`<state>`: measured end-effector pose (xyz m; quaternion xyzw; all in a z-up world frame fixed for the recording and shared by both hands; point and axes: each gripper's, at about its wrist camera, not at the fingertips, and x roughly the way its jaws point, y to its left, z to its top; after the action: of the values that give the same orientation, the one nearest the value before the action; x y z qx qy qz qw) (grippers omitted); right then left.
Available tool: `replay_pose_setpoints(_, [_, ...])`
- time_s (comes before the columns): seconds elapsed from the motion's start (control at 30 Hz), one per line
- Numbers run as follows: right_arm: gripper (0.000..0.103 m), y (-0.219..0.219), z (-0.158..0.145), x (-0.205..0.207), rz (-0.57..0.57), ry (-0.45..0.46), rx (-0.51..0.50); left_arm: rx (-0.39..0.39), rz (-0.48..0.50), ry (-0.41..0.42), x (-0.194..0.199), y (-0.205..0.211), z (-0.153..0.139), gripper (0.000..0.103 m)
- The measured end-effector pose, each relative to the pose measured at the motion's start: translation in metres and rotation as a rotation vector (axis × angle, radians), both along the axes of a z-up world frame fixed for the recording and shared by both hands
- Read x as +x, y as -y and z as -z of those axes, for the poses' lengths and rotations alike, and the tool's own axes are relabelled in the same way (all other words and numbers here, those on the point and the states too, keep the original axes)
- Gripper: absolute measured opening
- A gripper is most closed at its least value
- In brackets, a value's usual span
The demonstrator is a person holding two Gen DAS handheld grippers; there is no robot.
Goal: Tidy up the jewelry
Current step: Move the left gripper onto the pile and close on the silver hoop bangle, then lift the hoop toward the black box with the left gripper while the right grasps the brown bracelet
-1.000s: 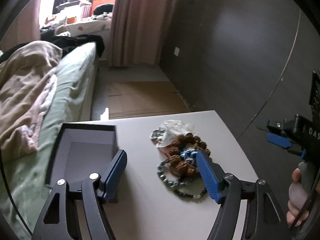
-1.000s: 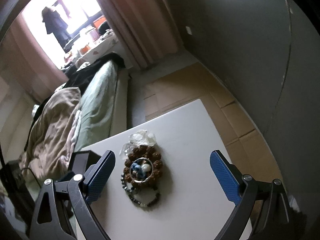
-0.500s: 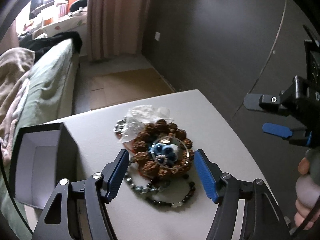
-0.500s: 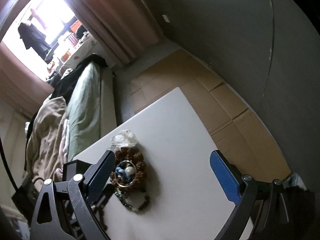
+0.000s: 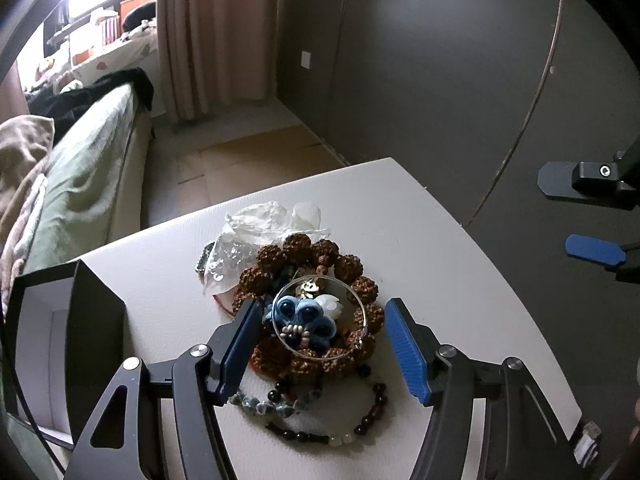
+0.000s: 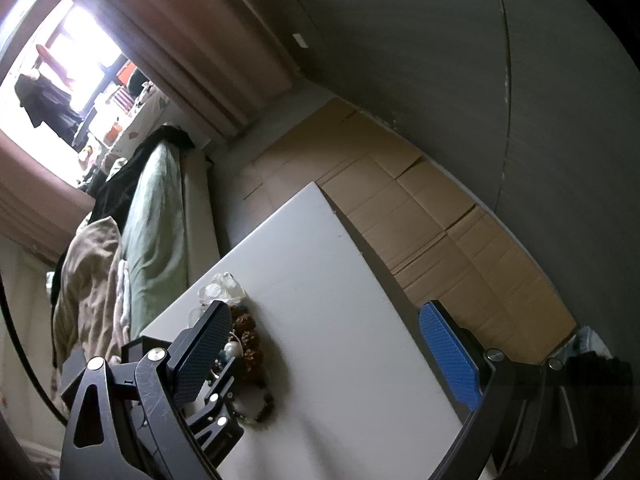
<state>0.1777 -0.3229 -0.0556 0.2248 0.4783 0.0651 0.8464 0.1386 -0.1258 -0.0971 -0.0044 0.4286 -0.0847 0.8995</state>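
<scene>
My left gripper (image 5: 322,344) points down at the jewelry pile (image 5: 308,320) on the white table (image 5: 460,264). Its jaws are closing, about half open, one on each side of the brown seed-bead bracelet (image 5: 344,268) and the thin metal bangle (image 5: 360,302); neither pad presses on the pile. A blue fabric flower (image 5: 296,316) lies inside the bangle. A dark bead strand (image 5: 372,412) lies nearer the camera, a clear plastic bag (image 5: 264,220) farther away. The open dark box (image 5: 96,320) stands left of the pile. My right gripper (image 6: 320,354) hangs wide open over bare table, holding nothing.
</scene>
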Motion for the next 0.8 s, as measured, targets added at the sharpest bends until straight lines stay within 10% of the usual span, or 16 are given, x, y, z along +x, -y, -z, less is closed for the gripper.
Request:
replay_pose_setpoints(0.23, [0.096,0.000,0.001,-0.001,-0.011,-0.007,-0.010,0.074,0.017,0.010,0.001,0.010,0.007,0.059])
replay_pose_setpoints(0.8, [0.096,-0.022,0.005,0.000,-0.077,-0.017,-0.037,-0.087,-0.077,0.047,-0.010,-0.042,-0.023,0.052])
